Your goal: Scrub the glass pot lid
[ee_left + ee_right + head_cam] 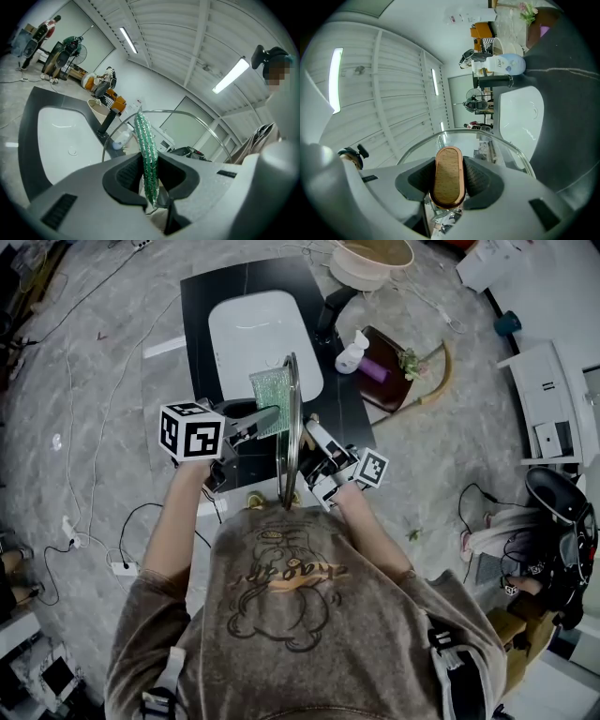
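I see the glass pot lid edge-on in the head view, standing upright over the front of the black counter. My right gripper is shut on the lid's wooden knob, which has a copper rim and sits between the jaws. The glass dome curves beyond it. My left gripper is shut on a green scrubbing cloth, whose flat side lies against the lid's left face. In the left gripper view the cloth stands up from the gripper, with the lid rim arching behind it.
A white sink basin is set in the black counter beyond the lid. At its right are a black faucet and a white soap bottle. A brown tray holds a purple item. Cables trail on the floor.
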